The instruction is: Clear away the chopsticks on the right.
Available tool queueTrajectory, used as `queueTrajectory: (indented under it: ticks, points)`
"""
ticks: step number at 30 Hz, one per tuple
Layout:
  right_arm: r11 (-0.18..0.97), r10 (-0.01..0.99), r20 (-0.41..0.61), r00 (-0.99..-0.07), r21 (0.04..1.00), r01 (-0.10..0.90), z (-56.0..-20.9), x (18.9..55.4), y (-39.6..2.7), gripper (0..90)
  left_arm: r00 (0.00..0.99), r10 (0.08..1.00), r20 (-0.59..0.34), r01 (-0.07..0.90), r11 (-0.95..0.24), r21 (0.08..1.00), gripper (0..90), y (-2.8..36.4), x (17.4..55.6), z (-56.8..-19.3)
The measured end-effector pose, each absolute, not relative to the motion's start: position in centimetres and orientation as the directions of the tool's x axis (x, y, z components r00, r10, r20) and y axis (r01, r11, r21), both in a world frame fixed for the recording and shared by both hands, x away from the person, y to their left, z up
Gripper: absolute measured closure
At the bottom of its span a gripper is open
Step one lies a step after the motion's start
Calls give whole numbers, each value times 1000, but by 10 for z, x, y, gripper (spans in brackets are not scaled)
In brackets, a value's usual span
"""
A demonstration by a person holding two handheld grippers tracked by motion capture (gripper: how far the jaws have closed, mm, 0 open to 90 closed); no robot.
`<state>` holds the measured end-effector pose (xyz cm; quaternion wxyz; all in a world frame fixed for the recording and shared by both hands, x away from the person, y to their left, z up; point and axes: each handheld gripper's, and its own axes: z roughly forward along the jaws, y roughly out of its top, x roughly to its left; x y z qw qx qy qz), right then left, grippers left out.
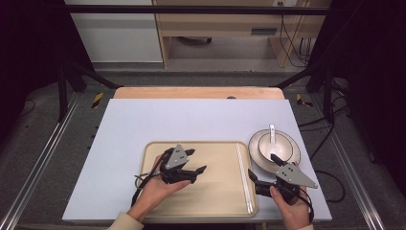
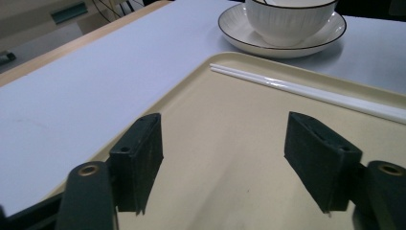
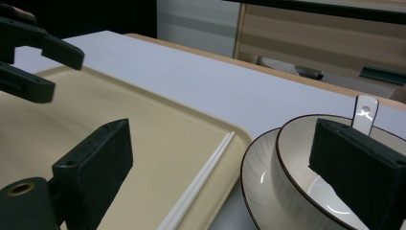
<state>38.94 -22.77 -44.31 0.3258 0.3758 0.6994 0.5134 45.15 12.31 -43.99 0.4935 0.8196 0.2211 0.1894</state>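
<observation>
Over the tray point(image 1: 215, 191) in high view, L gripper point(image 1: 197, 161) hangs w/ jaws wide, nothing between; chopsticks point(image 1: 243, 178) lie along tray's right edge. R gripper point(image 1: 262, 172) sits btw tray and bowl point(image 1: 275, 146), jaws wide, empty. Left gripper view: pads apart over bare tray, chopsticks point(image 2: 306, 91) beyond. Right gripper view: jaws wide, one over bowl point(image 3: 297, 191) on plate point(image 3: 253, 177).

Left gripper point(image 1: 197, 160) held low, fingers point(image 2: 136, 158) spread wide with nothing between, right gripper point(image 1: 264, 166) likewise agape, both hands gripping from below
</observation>
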Motion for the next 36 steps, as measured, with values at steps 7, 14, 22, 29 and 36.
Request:
queueTrajectory:
  ticks: [7, 14, 22, 29, 36]
  points:
    - [191, 855, -69, -514, 963, 188, -444, 390, -225, 72, 795, 601, 82, 168, -348, 922, 146, 168, 443, -434]
    - [192, 850, -70, -522, 964, 183, -444, 389, -224, 64, 771, 632, 83, 150, -306, 940, 106, 200, 438, -430]
    - [151, 846, -38, -533, 974, 171, -444, 389, -224, 59, 731, 677, 77, 110, -229, 967, 54, 239, 431, -423]
    - [166, 841, -53, -538, 973, 163, -445, 390, -221, 60, 689, 721, 77, 92, -192, 977, 48, 272, 426, -424]
    - [179, 840, -65, -538, 970, 163, -445, 390, -219, 58, 664, 744, 83, 69, -171, 983, 40, 295, 424, -432]
